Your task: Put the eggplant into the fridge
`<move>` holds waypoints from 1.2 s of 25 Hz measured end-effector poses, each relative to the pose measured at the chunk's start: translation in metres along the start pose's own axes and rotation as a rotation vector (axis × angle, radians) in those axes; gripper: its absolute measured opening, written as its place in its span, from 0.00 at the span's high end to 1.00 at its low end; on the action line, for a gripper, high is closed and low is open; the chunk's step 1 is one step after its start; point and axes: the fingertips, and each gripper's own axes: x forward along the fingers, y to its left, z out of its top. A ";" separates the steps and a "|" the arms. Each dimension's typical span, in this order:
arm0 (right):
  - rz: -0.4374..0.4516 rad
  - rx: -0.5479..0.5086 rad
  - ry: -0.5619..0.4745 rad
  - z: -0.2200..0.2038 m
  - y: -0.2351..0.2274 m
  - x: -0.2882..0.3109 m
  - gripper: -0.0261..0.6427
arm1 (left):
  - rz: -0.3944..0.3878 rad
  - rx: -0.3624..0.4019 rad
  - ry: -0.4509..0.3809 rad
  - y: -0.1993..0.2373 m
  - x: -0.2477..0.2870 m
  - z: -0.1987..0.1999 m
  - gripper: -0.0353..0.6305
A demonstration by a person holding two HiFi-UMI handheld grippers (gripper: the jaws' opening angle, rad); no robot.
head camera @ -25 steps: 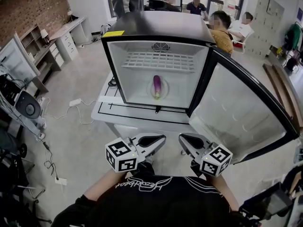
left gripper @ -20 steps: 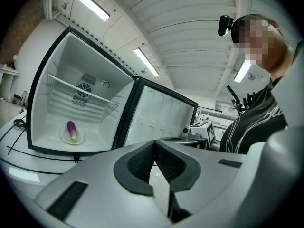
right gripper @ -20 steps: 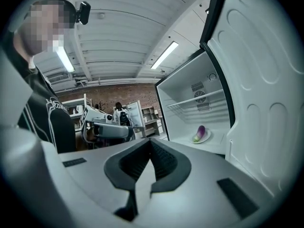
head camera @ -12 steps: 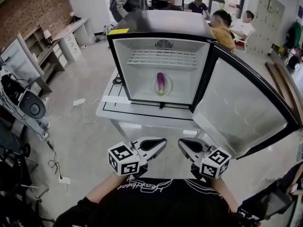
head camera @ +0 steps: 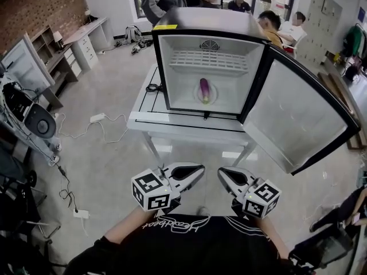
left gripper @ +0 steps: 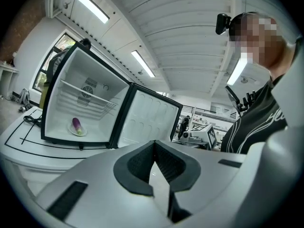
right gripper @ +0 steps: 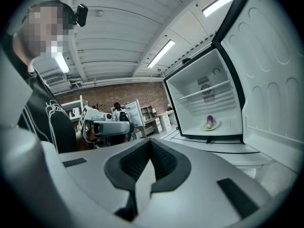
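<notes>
The purple eggplant [head camera: 204, 90] lies on a small plate inside the open fridge [head camera: 172, 67], which stands on a white table [head camera: 143, 122]. The fridge door [head camera: 298, 119] is swung out to the right. My left gripper [head camera: 199, 168] and right gripper [head camera: 221, 172] are held side by side close to my chest, well short of the table, both shut and empty. In the left gripper view the eggplant [left gripper: 76, 125] shows far off beyond the shut jaws of the left gripper [left gripper: 154, 144]. In the right gripper view the eggplant [right gripper: 209, 121] shows past the right gripper [right gripper: 150, 143].
Bare concrete floor lies between me and the table. Cables and a power strip [head camera: 81, 213] trail along the floor at the left, beside equipment [head camera: 34, 122] and desks [head camera: 86, 39]. Several people [head camera: 269, 24] sit or stand behind the fridge.
The fridge and table now look smaller and farther off, shifted toward the right of the head view. Both grippers stay shut at my chest; the eggplant has not moved.
</notes>
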 end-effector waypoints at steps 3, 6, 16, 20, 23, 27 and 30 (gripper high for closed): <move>-0.025 0.008 0.017 -0.002 0.030 -0.004 0.95 | -0.017 0.010 0.000 -0.016 -0.020 -0.004 0.93; -0.044 -0.004 0.009 -0.007 0.050 -0.007 0.95 | -0.033 0.008 -0.003 -0.028 -0.038 -0.008 0.93; -0.086 -0.019 -0.004 -0.023 0.102 -0.014 0.95 | -0.066 0.030 -0.020 -0.057 -0.081 -0.013 0.93; -0.097 -0.018 -0.001 -0.028 0.116 -0.014 0.95 | -0.070 0.037 -0.018 -0.065 -0.093 -0.020 0.93; -0.097 -0.030 -0.004 -0.028 0.123 -0.013 0.95 | -0.073 0.036 -0.024 -0.067 -0.100 -0.019 0.93; -0.103 -0.043 -0.009 -0.029 0.132 -0.013 0.95 | -0.080 0.016 -0.034 -0.070 -0.110 -0.020 0.93; -0.106 -0.049 -0.008 -0.026 0.136 -0.013 0.95 | -0.084 0.022 -0.041 -0.072 -0.113 -0.016 0.93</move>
